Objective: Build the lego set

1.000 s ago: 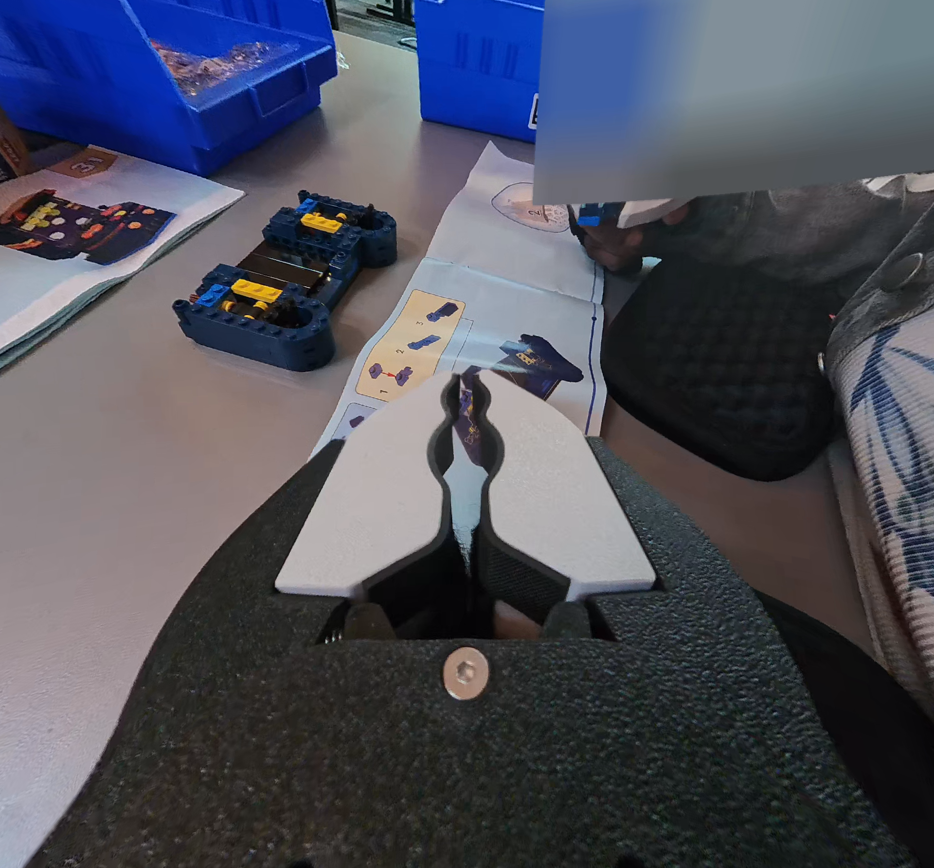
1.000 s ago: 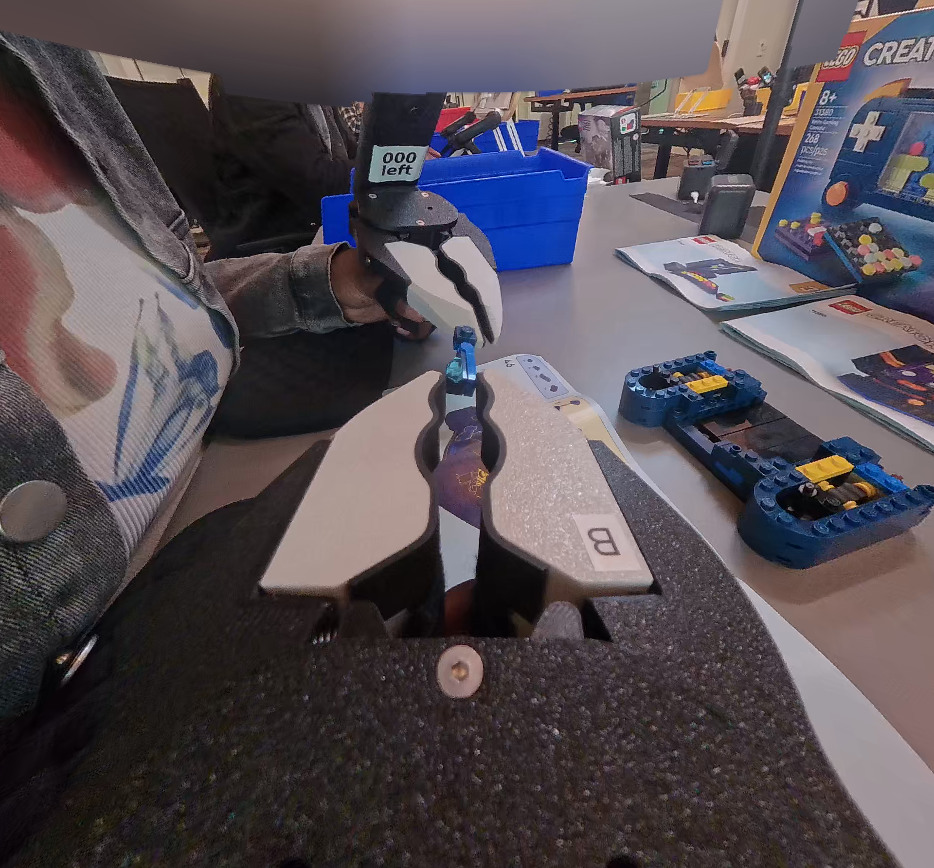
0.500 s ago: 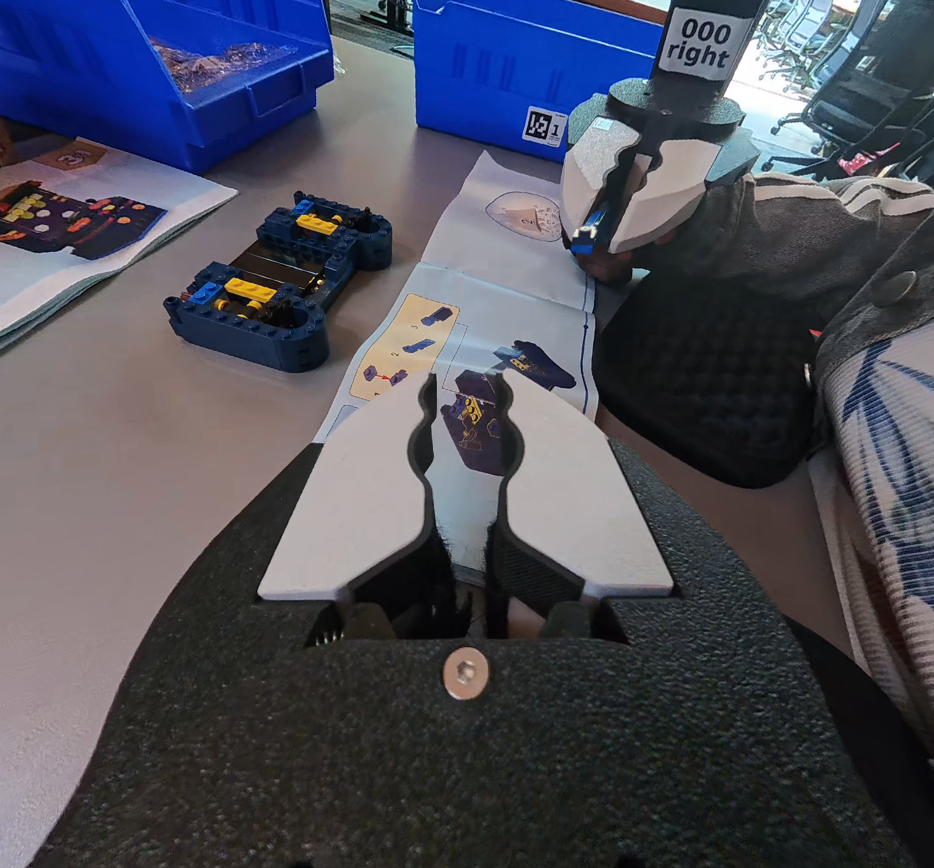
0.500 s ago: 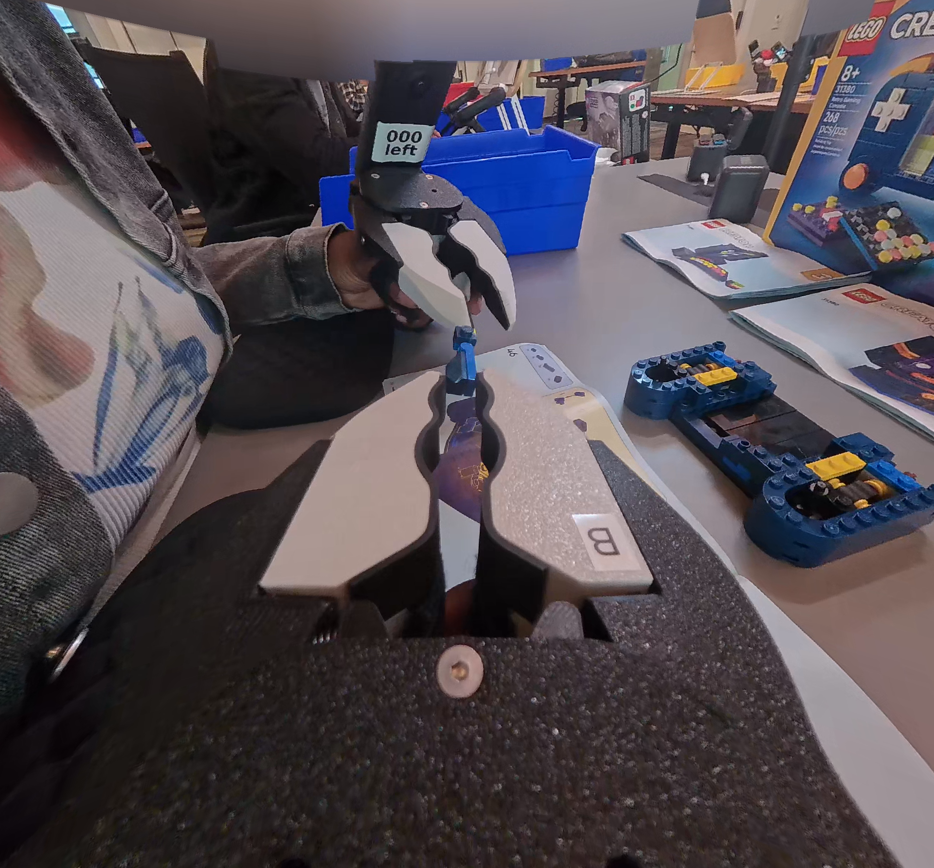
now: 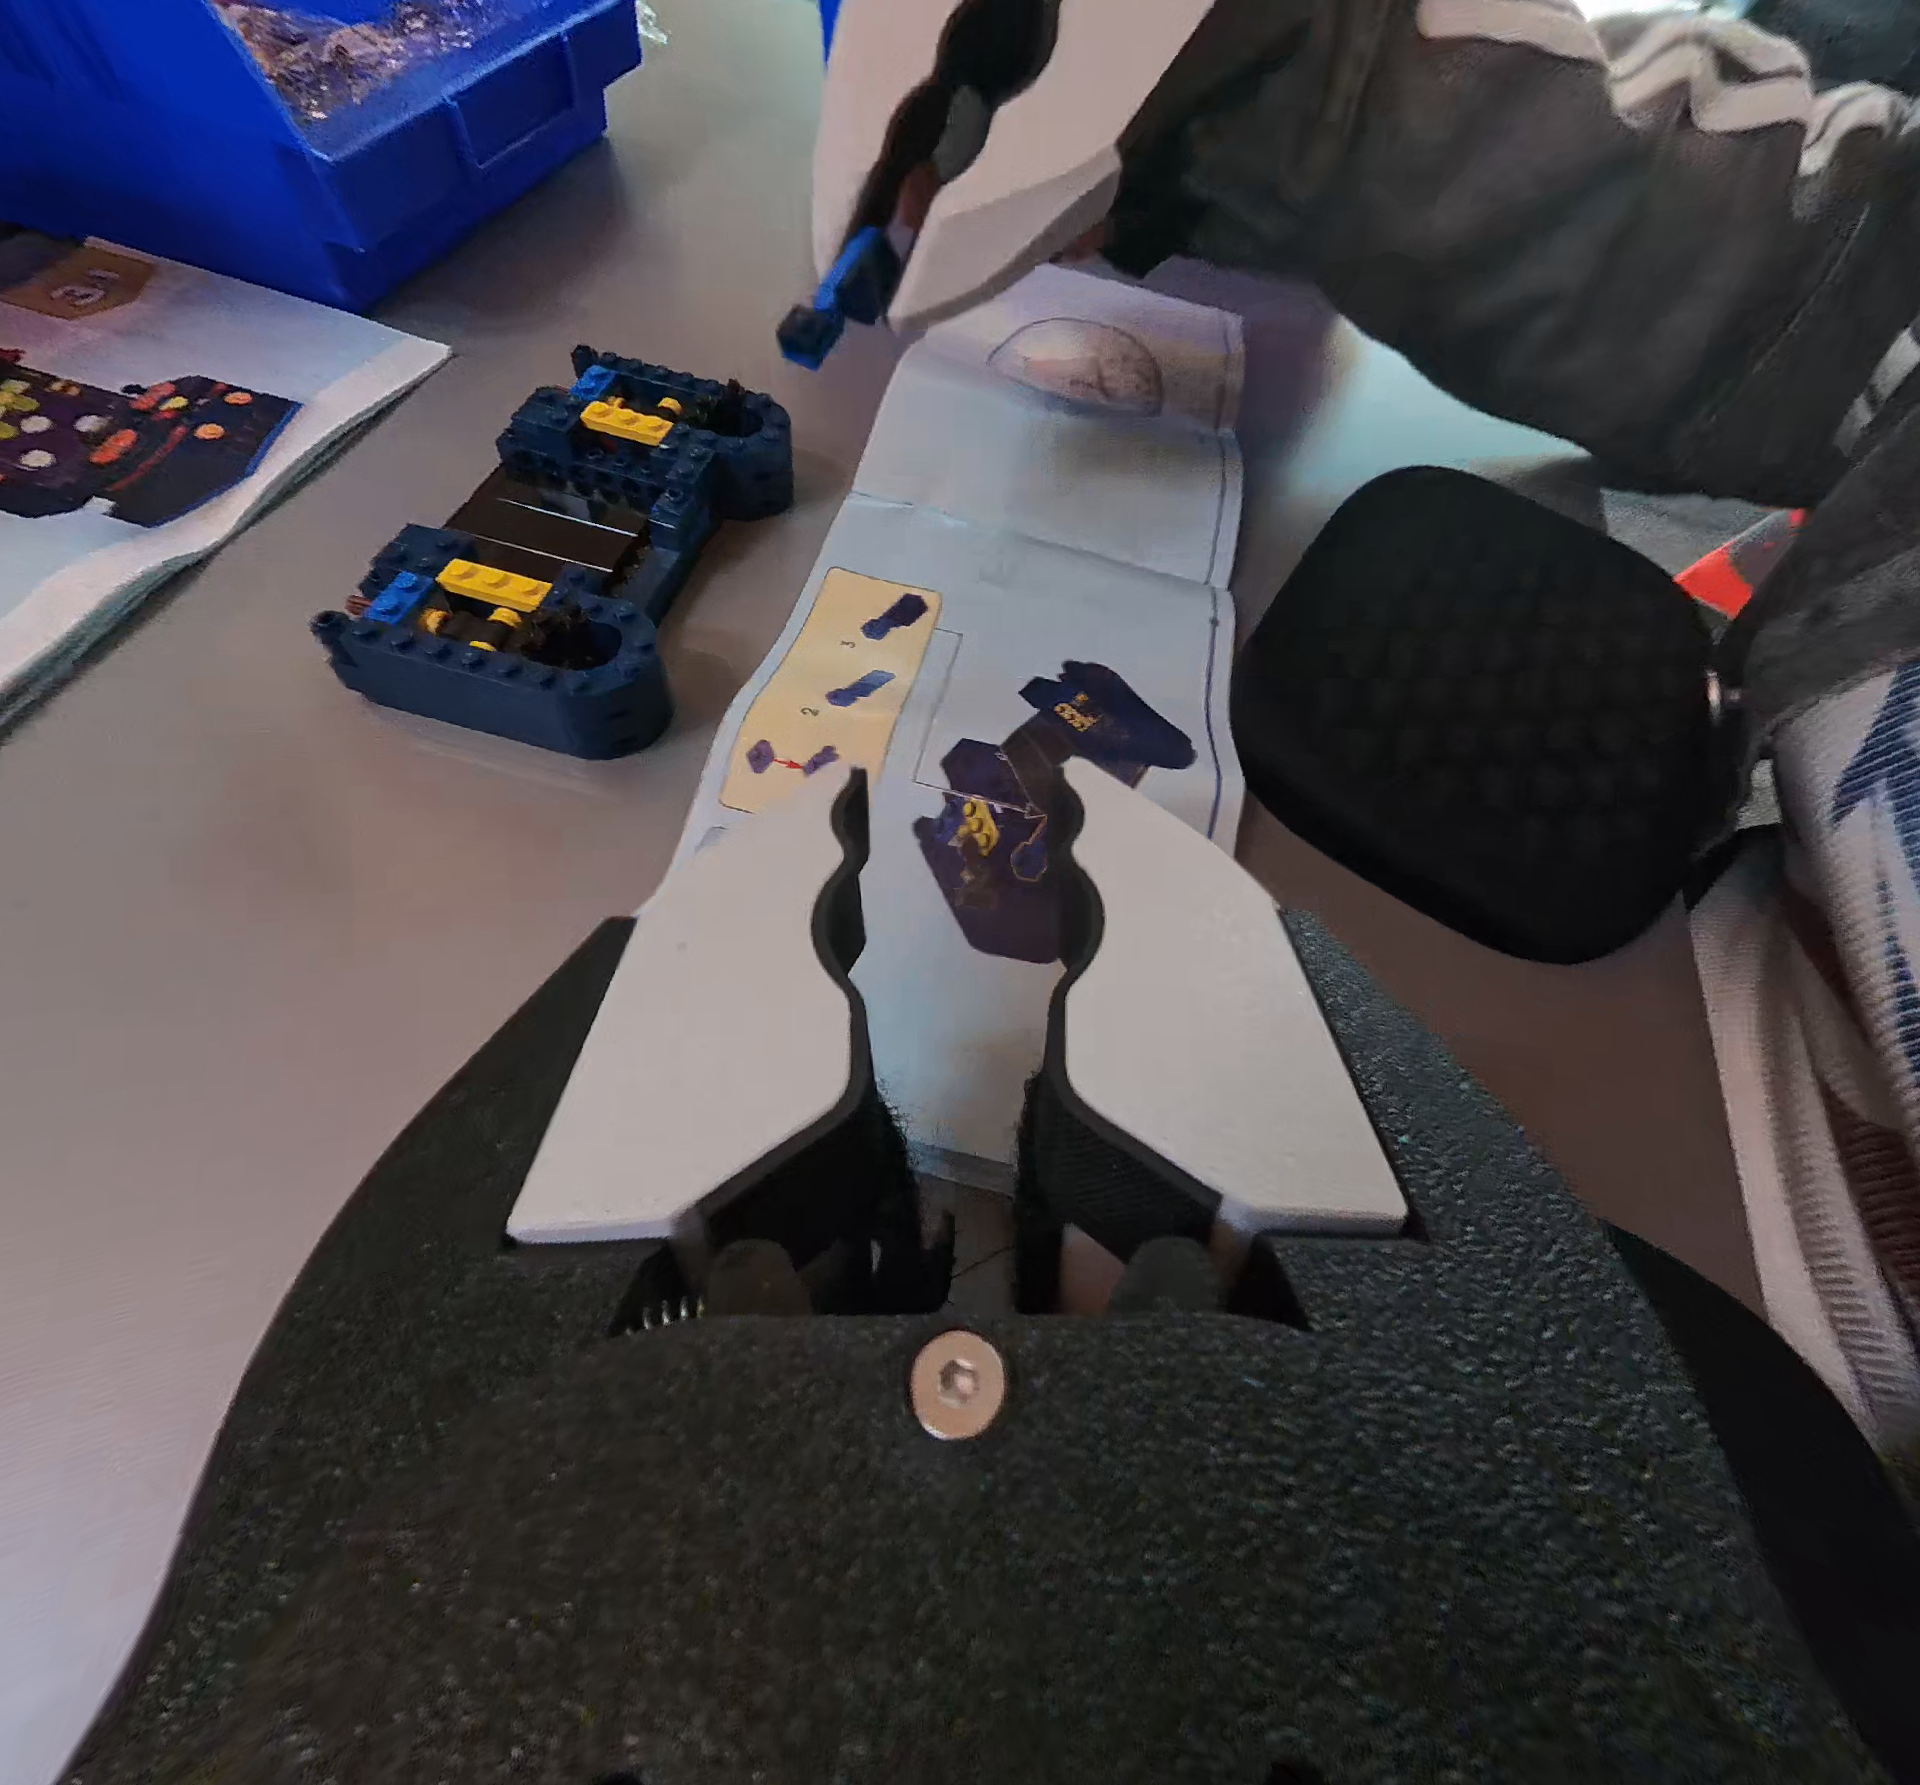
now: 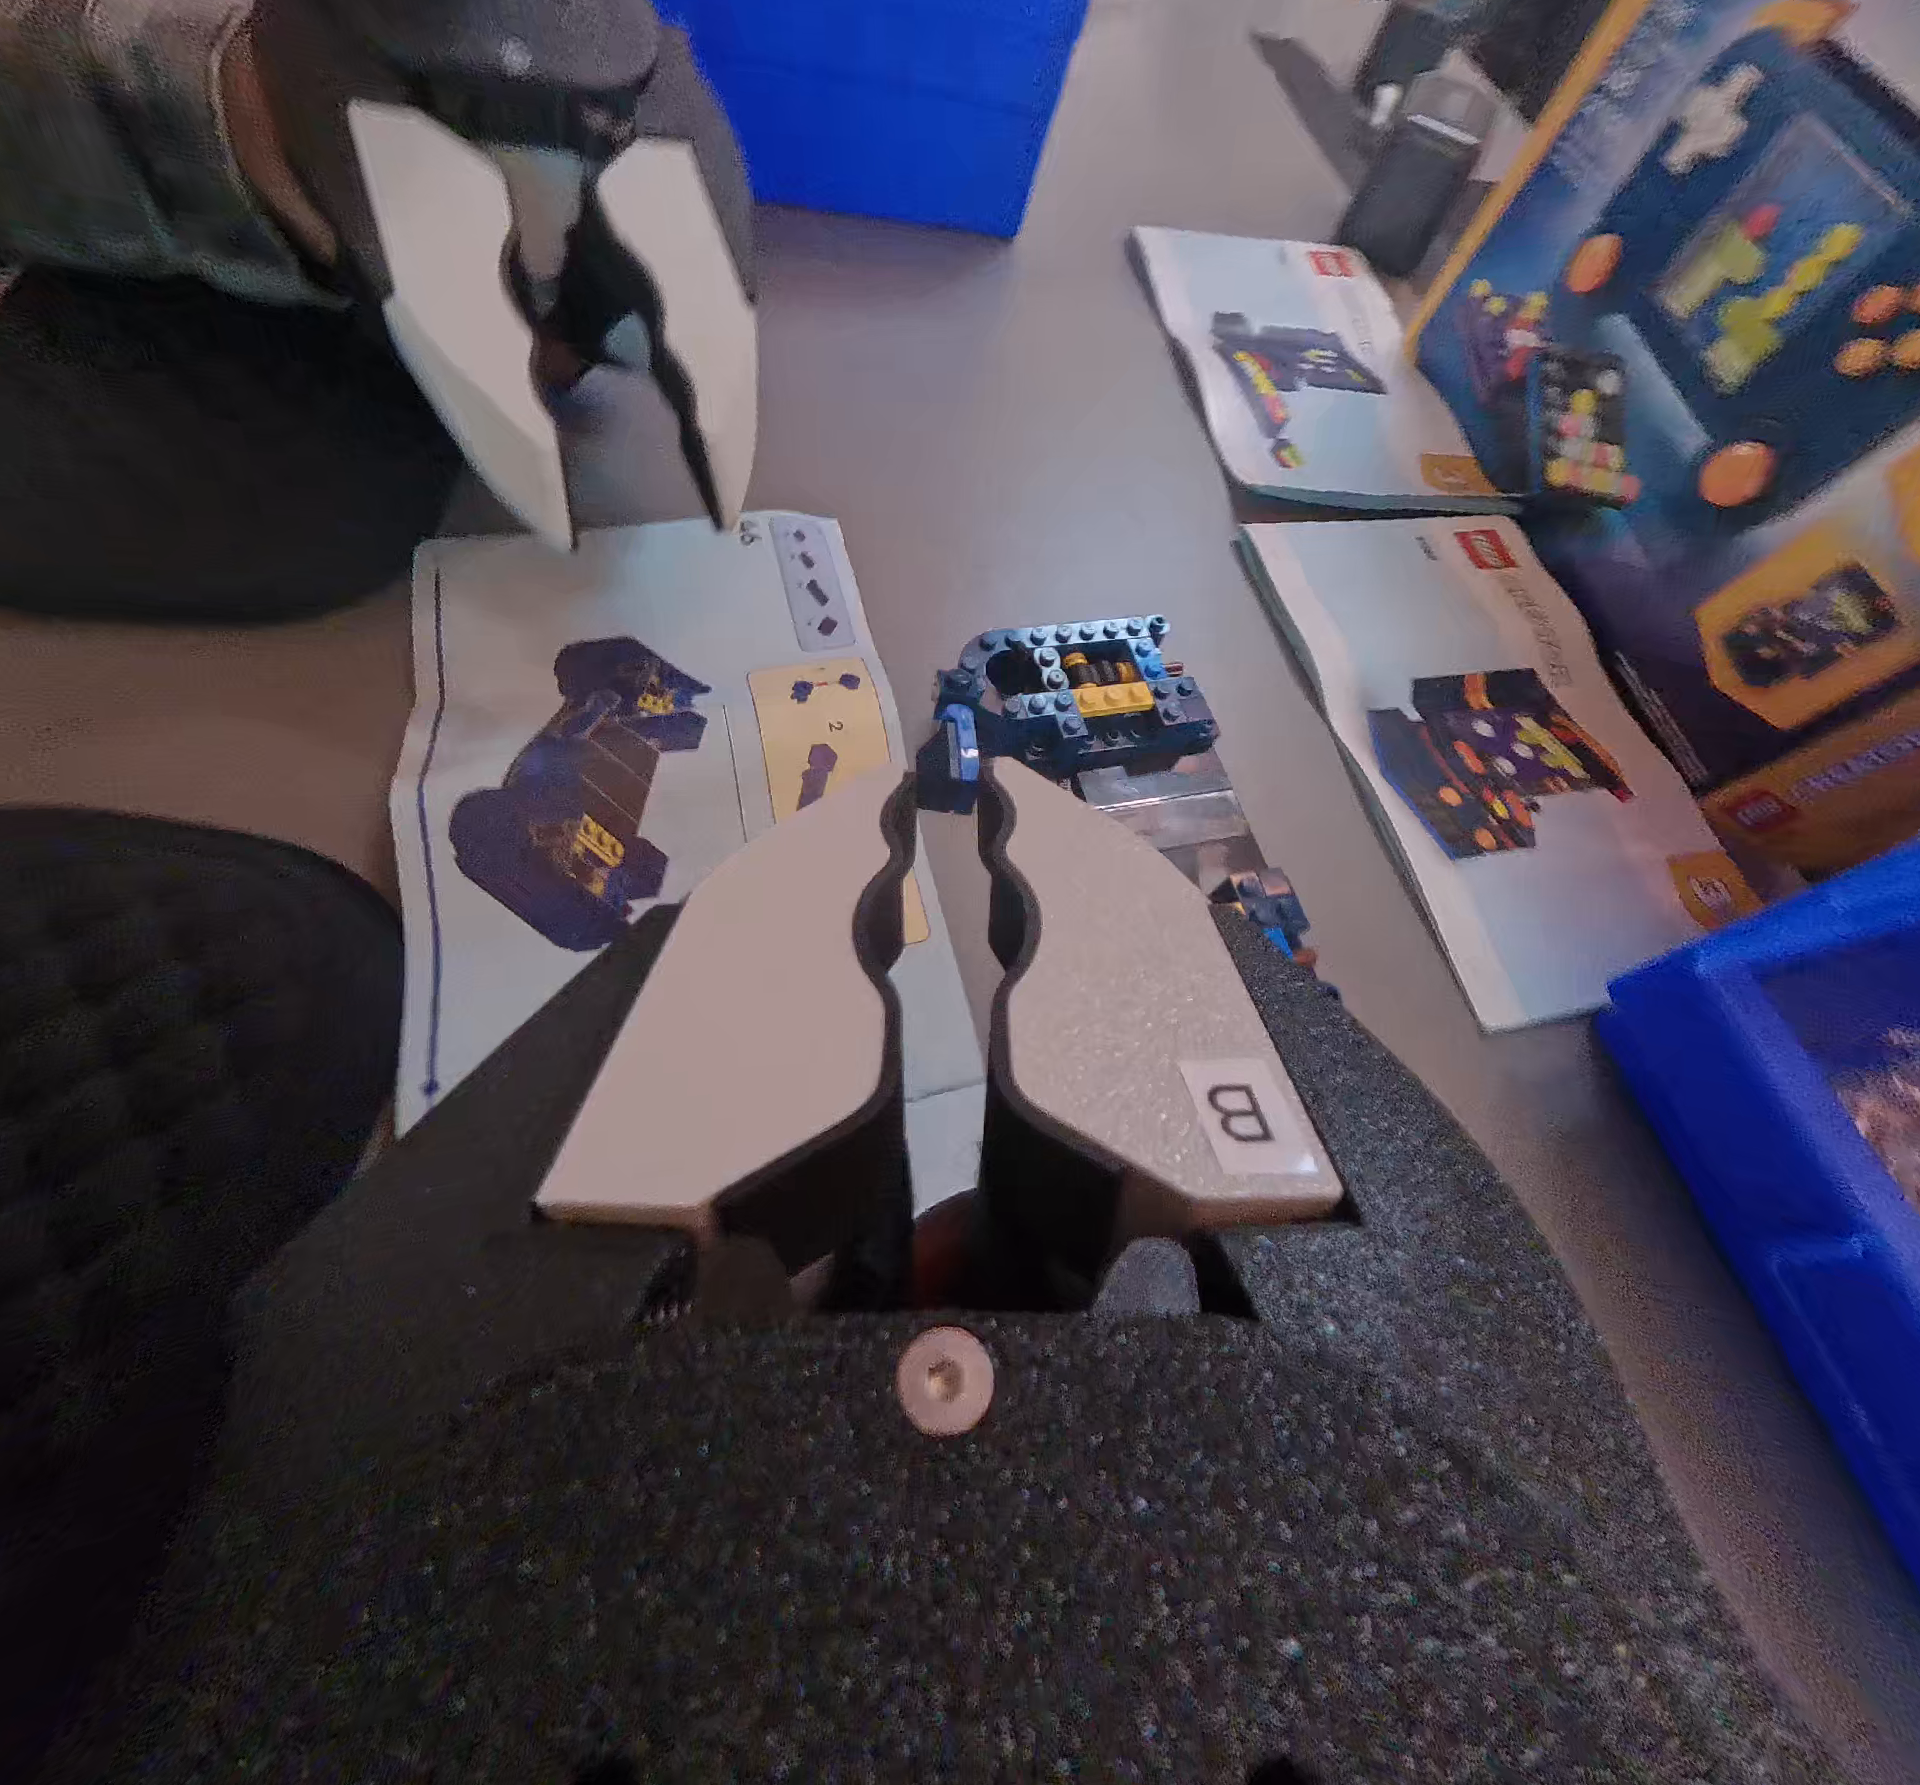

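My left gripper [image 5: 961,779] is open and empty, hovering over a folded instruction sheet [image 5: 1039,509] on the grey table. It also shows in the right wrist view [image 6: 639,520], its fingers apart above the sheet [image 6: 623,613]. My right gripper [image 6: 951,779] is shut on a small blue brick piece [image 6: 954,753], which sticks out past the fingertips. It holds the piece just in front of the near end of a dark blue brick model [image 6: 1091,696] with yellow plates. In the left wrist view the right gripper [image 5: 883,291] hangs above the table with the blue piece [image 5: 831,307], above and behind the model [image 5: 551,572].
Blue bins stand at the back [image 5: 312,73] [image 6: 883,52], with another at the near right [image 6: 1787,1112]. Open booklets [image 5: 156,447] [image 6: 1455,748] and a toy box [image 6: 1714,281] lie beyond the model. A black padded cushion [image 5: 1475,696] and a person's sleeves border the sheet. The left gripper's tips are roughly 11 centimetres from the right gripper's.
My left gripper has opened from shut, with nothing in it. My right gripper has tilted down and moved toward the blue model, still holding the blue piece.
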A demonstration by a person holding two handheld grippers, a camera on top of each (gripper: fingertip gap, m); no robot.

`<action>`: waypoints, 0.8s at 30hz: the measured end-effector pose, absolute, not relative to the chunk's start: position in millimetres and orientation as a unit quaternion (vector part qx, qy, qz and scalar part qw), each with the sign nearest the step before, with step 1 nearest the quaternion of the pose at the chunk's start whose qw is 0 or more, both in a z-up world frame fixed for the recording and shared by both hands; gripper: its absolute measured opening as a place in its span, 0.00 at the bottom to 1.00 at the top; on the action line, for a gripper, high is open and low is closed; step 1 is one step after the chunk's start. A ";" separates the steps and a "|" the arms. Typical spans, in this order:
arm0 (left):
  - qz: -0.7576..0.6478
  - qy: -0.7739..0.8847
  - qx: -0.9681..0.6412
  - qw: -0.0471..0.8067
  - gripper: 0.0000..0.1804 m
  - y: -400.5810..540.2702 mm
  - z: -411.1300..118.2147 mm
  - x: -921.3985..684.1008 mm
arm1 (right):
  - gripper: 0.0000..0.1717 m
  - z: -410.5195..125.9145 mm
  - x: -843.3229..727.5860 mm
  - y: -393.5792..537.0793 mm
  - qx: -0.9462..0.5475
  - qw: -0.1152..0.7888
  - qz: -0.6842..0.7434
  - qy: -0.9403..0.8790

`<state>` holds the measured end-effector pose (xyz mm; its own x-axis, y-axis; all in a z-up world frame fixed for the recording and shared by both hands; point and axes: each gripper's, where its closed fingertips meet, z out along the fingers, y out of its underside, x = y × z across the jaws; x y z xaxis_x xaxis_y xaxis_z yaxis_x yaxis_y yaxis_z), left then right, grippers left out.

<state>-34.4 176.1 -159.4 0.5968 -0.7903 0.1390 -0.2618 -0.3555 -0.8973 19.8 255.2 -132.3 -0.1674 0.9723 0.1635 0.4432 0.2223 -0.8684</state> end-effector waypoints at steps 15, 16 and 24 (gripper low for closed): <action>-0.223 0.446 -0.776 0.385 0.08 255.5 -155.2 -44.0 | 0.06 -171.5 -19.1 280.1 -0.485 0.305 0.392 -0.720; -0.232 0.452 -0.779 0.367 0.08 259.0 -161.3 -42.3 | 0.06 -167.8 -19.1 277.6 -0.476 0.308 0.409 -0.715; -0.321 0.481 -0.728 0.367 0.10 259.5 -155.7 -17.8 | 0.06 -149.4 -18.0 268.0 -0.426 0.339 0.477 -0.690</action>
<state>-17.8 259.5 -155.7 0.3309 -0.9368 0.1139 -0.4657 -0.2671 -0.8437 -18.0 268.0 -149.4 -0.4080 0.9108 0.0624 0.2643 0.1833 -0.9469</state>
